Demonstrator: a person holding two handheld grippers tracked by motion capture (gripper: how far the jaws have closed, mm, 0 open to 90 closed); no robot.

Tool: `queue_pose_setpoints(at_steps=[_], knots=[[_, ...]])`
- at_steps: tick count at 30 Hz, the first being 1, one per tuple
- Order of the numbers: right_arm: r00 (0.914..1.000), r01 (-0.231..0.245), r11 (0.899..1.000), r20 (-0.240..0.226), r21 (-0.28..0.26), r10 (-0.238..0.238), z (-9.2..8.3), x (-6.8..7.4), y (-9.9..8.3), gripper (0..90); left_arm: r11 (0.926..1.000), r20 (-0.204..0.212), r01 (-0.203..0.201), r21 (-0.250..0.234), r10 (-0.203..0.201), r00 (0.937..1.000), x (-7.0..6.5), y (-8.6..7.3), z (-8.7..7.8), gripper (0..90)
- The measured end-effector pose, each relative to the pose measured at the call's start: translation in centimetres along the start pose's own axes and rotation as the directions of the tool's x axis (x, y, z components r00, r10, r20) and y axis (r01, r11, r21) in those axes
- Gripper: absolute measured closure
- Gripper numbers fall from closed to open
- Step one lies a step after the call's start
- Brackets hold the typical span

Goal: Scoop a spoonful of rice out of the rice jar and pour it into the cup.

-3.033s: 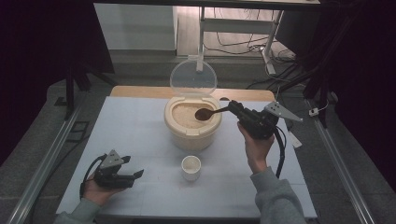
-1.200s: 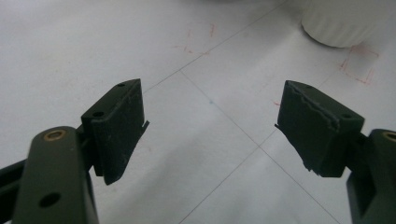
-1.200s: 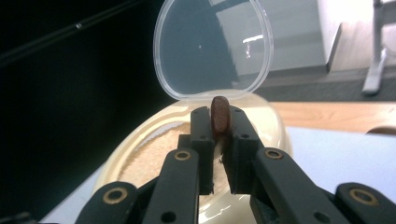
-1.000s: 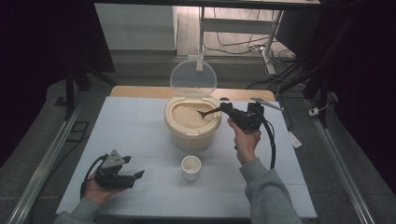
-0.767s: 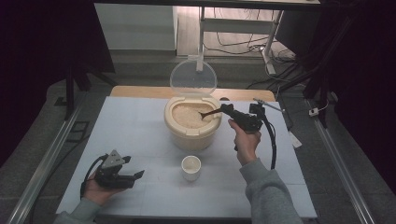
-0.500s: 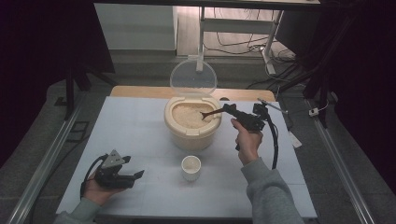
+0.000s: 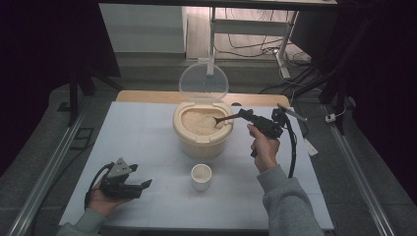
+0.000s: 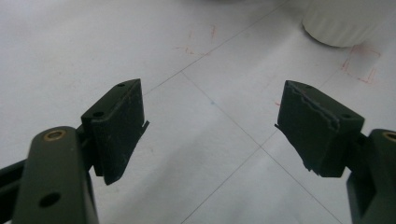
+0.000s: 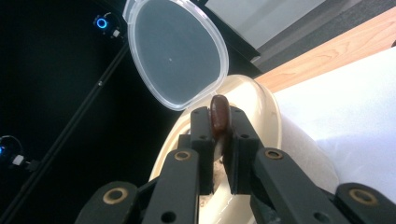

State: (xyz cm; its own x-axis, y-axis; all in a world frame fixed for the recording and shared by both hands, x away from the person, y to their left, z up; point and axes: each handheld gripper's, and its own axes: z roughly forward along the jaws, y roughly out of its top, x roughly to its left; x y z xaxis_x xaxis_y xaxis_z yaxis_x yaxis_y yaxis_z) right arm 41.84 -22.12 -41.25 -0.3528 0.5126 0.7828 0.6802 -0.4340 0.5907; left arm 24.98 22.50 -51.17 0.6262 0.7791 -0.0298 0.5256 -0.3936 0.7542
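High overview; two close jaw-mounted views

On the table (image 7: 147, 137) a bin (image 7: 201, 135) is standing mid-table toward the far edge, its lid (image 7: 203, 82) rising upright behind it. Rice (image 7: 196, 120) is lying in the bin. A cup (image 7: 201, 176) is sitting just before the bin. A spoon (image 7: 223, 119) is reaching into the bin from the right, its handle sitting between the jaws of the right gripper (image 7: 246, 116). The left gripper (image 7: 145, 186) is resting at the near left, well apart from the cup.
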Motion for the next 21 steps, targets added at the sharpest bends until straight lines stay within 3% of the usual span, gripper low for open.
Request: queue_pose_setpoints(at_steps=[21], knots=[[0.9967, -0.071, 0.997, -0.043, -0.036, 0.069, -0.81, -0.75, 0.33, 82.8, 1.0000, -0.002, -0.001, -0.001, 0.001, 1.0000, -0.01, 0.01, -0.04, 23.1]])
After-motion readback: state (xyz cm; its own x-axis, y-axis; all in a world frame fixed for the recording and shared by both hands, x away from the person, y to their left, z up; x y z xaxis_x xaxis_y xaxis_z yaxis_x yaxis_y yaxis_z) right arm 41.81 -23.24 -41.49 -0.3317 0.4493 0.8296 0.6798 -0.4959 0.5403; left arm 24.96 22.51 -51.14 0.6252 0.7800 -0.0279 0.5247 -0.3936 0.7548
